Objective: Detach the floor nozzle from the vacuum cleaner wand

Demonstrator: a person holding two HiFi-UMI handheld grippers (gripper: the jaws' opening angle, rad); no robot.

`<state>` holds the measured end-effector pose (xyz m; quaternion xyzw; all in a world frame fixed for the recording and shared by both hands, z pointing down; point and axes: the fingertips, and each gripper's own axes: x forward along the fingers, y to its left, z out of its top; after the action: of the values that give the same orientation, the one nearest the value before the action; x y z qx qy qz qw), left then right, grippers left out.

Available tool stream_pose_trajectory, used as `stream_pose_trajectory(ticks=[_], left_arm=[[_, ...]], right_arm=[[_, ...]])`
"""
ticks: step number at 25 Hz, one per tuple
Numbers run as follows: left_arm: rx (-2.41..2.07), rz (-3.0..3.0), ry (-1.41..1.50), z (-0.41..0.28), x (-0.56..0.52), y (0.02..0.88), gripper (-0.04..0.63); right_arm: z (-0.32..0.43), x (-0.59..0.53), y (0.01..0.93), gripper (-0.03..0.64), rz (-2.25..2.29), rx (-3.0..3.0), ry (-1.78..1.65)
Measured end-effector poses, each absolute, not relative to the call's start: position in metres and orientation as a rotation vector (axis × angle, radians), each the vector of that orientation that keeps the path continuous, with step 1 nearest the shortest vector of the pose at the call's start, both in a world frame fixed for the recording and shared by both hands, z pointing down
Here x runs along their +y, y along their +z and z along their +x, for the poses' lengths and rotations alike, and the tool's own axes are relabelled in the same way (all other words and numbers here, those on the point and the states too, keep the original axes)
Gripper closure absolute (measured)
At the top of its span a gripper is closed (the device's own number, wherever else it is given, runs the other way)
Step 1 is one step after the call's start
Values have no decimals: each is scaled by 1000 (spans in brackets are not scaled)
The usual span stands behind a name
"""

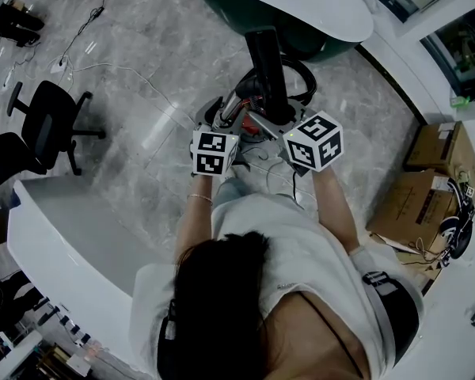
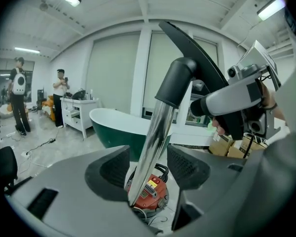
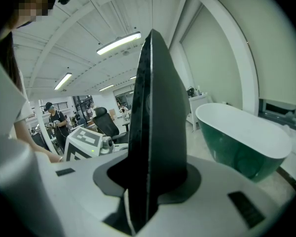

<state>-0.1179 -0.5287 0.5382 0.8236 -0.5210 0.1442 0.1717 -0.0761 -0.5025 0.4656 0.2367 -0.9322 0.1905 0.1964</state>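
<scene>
The black floor nozzle [image 1: 266, 63] stands on edge at the top of the chrome wand [image 2: 150, 144], joined to it by a black elbow [image 2: 177, 80]. The wand runs down to a red vacuum canister [image 2: 150, 191] on the floor. My left gripper [image 2: 148, 169] is open, its pads either side of the wand with a gap showing. My right gripper [image 3: 148, 181] is shut on the nozzle [image 3: 155, 132], which fills the space between its jaws. In the head view both grippers, left [image 1: 226, 127] and right [image 1: 275, 123], meet at the vacuum in front of the person.
A green-and-white bathtub [image 1: 301, 6] stands just beyond the vacuum. A black office chair [image 1: 51, 121] and floor cables are at left, cardboard boxes [image 1: 427, 188] at right, a white counter [image 1: 63, 236] at near left. Two people [image 2: 61, 95] stand far off.
</scene>
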Motion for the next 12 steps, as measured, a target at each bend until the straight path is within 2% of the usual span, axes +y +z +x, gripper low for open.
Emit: stream_pose_trajectory(ticks=[12], left_arm=[[-1384,2459,453,-101,-552,544,350]], right_arm=[[-75,-502,465,486,663,-2602,556]])
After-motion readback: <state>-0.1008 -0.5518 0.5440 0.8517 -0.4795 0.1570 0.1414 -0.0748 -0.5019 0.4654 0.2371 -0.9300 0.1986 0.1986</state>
